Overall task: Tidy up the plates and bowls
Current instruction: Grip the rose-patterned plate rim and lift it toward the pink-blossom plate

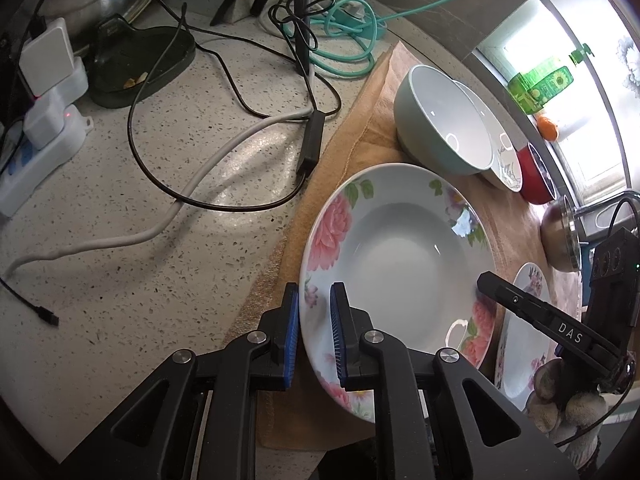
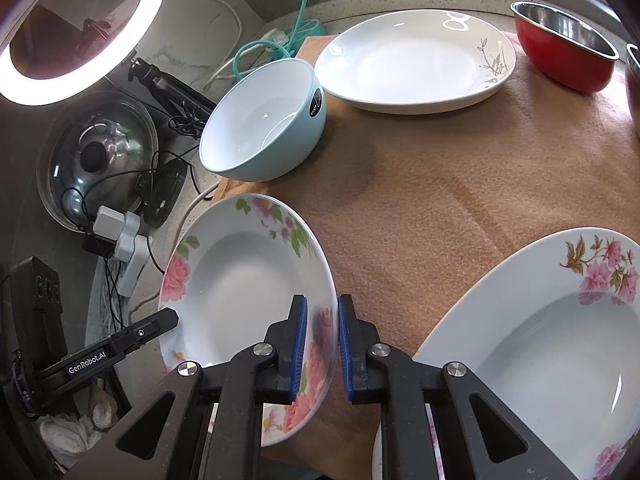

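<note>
While both tools close in on one dish, here is how it reads, line by line.

Thing in play: the rose-pattern deep plate [image 1: 400, 256], tipped up off the brown cloth [image 2: 460, 184], left edge out over the speckled counter [image 1: 140, 272].
Left tool [image 1: 314, 336]: blue pads clamped on the plate's near-left rim, one pad inside the well, one behind.
Right tool [image 2: 323, 350]: pinching the opposite rim, rose print showing between the pads; no gap visible either side.
Weight: glazed ceramic by the look of it, so likely hefty for a rim pinch, and rigid, no give at all.
Surface: glossy with sharp highlights, so I'd call it slippery; the ribbed pads are doing the work.
Fragility: it would probably chip or shatter on the stone counter, and the cloth only softens one side.
Where to hold: on the flat flowered rim, opposite sides, as now; the sloped well offers nothing to bite.
Neighbours: pale blue bowl [image 2: 264, 120] just beyond, white leaf-sprig plate [image 2: 412, 60] behind it, red bowl [image 2: 560, 52] further right, another pink-flower plate [image 2: 540, 356] near the right tool.
Watch for: the plate twisting if the two holds pull unevenly.
</note>
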The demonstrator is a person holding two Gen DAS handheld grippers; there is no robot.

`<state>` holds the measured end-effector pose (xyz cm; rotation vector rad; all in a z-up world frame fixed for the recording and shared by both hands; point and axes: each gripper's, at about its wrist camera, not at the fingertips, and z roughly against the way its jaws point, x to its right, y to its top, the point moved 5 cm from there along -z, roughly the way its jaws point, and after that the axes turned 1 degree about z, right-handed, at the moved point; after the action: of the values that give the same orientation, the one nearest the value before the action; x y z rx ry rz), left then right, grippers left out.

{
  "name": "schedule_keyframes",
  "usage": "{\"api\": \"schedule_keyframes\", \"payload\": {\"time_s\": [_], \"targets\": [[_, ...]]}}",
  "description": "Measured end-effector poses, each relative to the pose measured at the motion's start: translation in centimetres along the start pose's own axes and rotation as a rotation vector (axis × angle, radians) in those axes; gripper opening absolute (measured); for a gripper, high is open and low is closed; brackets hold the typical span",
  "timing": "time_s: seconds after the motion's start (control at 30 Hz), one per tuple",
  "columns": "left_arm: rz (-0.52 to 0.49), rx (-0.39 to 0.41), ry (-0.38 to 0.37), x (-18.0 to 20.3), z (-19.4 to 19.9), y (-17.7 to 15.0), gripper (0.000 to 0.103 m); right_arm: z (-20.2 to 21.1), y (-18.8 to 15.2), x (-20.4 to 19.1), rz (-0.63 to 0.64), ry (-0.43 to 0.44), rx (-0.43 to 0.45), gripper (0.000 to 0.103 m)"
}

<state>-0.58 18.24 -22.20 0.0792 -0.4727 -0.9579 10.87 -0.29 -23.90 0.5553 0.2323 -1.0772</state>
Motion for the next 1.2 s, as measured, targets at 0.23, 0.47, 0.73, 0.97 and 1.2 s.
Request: {"api": "schedule_keyframes", "payload": {"time_s": [0.23,0.47,0.73,0.97,1.2], "targets": [[-0.002,0.003,0.005,0.1,0.1,0.1,0.013,0.0,-0.1,-0.1,0.004,-0.003,0.001,0.014],[0.006,0.008,0.008,0.1,0.4,0.2,0.013,0.4,-0.2,-0.1,-0.005,0.013,0.008,0.014],[-0.005,0.021,0.004,0.7,1.1,0.2,0.013,1.6,-0.3,-0.1,-0.003,0.021,0.027,0.014],[-0.019,0.022,-0.012,1.8,1.6,0.0,0.013,2.8,-0.6,0.4,-0.018,0.023,0.038,0.014],[-0.047,0.030,-0.037,3.7,1.9,0.0,0.013,4.9,-0.9,1.6,-0.046,0.022,0.073,0.014]]}}
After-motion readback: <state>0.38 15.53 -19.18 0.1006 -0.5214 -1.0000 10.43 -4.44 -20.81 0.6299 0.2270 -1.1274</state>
